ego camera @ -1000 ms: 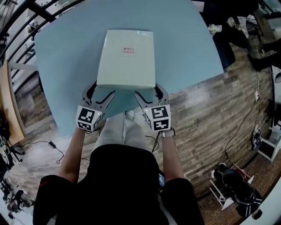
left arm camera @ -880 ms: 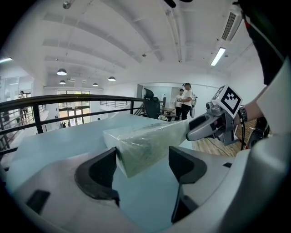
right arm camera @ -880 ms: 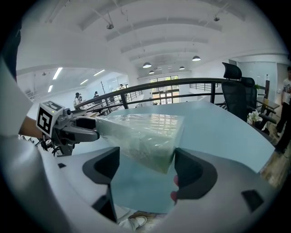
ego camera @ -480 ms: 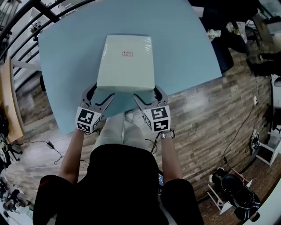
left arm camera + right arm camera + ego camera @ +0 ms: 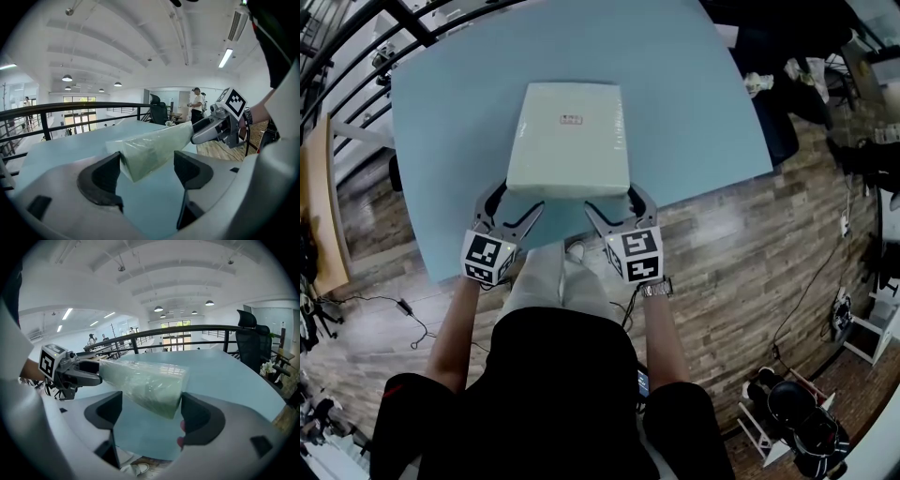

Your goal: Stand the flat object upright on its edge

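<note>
You are holding the left gripper (image 5: pixel 147 168) with its jaws standing wide apart and gripping nothing. The near left corner of the flat package (image 5: pixel 154 145) is sitting between them, just beside the left jaw and clear of the right one. You are holding the right gripper (image 5: pixel 152 416) the same way. Its jaws have just been opening and are standing at full spread. The package's near right corner is lying between them, close to the right jaw, with neither pad pressing on it. Both grippers are pointing away from you and somewhat downward, bracketing the near edge of the package. The package, pale green and wrapped in clear film, is lying flat on the light blue table (image 5: pixel 694 103), with a small red label (image 5: pixel 573 119) facing up. Wood-plank floor (image 5: pixel 741 253) is showing past the table's near edge.
</note>
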The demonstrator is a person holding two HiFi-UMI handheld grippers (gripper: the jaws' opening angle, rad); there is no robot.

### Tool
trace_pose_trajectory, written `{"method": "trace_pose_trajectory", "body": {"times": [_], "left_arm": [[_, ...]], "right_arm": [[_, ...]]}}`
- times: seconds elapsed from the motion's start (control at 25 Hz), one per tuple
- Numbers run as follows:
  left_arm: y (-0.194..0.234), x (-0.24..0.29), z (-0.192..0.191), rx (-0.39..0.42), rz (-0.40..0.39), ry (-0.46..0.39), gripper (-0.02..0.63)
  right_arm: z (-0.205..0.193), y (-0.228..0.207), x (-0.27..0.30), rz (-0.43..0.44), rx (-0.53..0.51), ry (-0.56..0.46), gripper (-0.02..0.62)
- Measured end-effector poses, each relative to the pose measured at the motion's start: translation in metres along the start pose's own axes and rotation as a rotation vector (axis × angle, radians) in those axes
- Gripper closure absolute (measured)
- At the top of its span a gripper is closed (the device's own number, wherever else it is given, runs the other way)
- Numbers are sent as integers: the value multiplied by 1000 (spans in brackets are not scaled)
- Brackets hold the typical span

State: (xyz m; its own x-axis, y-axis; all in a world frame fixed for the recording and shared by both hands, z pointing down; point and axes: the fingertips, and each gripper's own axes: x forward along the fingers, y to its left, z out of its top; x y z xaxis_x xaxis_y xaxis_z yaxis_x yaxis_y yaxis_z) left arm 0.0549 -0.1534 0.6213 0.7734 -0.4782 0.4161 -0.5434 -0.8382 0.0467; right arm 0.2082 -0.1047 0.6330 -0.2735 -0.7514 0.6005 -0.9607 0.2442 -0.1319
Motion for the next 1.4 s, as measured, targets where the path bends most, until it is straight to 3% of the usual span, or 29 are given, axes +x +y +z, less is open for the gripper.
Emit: {"method": "trace_pose_trajectory", "body": {"times": [1.4], "left_arm": [[28,-62,-11,-49,168,-20,265]], "right_arm": [[29,53,24,132,-128,5,230]]}}
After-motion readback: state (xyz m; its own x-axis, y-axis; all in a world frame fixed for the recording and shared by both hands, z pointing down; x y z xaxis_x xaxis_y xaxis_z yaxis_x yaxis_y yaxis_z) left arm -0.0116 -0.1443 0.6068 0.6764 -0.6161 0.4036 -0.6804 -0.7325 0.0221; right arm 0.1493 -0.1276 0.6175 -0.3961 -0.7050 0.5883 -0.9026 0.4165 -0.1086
